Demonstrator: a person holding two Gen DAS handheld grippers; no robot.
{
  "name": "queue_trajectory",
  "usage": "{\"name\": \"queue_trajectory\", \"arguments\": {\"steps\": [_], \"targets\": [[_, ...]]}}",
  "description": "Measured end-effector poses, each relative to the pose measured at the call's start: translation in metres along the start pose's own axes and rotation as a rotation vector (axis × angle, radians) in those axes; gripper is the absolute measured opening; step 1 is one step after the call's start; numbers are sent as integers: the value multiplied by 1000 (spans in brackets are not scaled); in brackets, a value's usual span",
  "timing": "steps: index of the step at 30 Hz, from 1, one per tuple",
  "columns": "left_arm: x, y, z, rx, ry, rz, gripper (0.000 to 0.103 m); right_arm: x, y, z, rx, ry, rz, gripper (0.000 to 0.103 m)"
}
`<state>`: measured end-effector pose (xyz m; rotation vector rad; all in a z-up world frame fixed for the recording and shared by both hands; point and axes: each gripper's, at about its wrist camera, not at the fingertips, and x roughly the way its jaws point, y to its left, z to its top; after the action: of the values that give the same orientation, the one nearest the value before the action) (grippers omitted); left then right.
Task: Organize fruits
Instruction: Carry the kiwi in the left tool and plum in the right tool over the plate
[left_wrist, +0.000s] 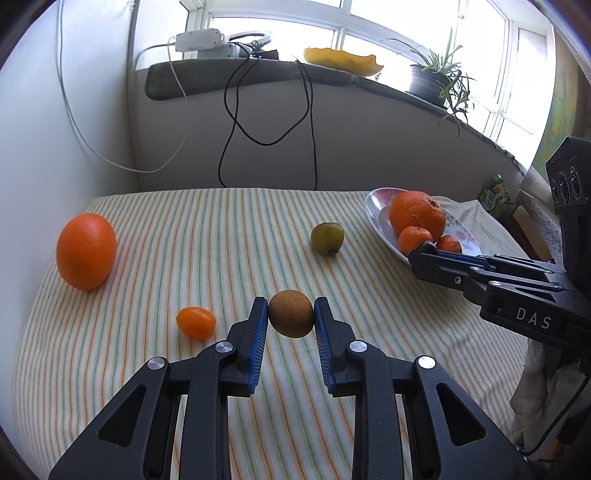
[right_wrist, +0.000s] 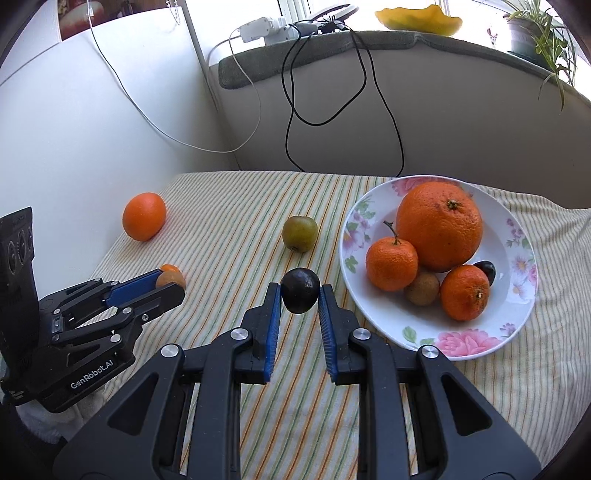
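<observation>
My left gripper (left_wrist: 291, 314) is shut on a small brown fruit (left_wrist: 290, 313), held just above the striped cloth (left_wrist: 221, 236). My right gripper (right_wrist: 300, 295) is shut on a dark plum (right_wrist: 300, 290), left of the floral plate (right_wrist: 476, 343). The plate holds a big orange (right_wrist: 439, 225), two mandarins (right_wrist: 391, 263), a brown fruit (right_wrist: 422, 288) and a dark plum (right_wrist: 485, 270). On the cloth lie an orange (left_wrist: 86, 251), a kumquat (left_wrist: 196, 322) and a green fruit (left_wrist: 327, 238). The right gripper (left_wrist: 428, 254) shows in the left wrist view by the plate (left_wrist: 376, 206).
Black cables (left_wrist: 266, 110) and a white cable hang down the wall behind the table. A windowsill above holds a yellow bowl (left_wrist: 343, 61), a potted plant (left_wrist: 439, 79) and a power adapter. The left gripper (right_wrist: 166, 286) shows at the table's left edge in the right wrist view.
</observation>
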<state>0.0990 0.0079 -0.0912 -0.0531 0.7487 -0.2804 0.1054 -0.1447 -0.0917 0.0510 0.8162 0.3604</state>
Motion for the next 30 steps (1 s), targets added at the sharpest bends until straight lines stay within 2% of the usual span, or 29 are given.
{"name": "queue_trajectory", "arguments": {"steps": [15,30], "targets": [[22,-47,28,47,-18,-56,24,-39,-65,9,58,-61,-53,21],[53,-71,55,79,-27,-78,24,-36,-118,21,109,-69,-107,21]]}}
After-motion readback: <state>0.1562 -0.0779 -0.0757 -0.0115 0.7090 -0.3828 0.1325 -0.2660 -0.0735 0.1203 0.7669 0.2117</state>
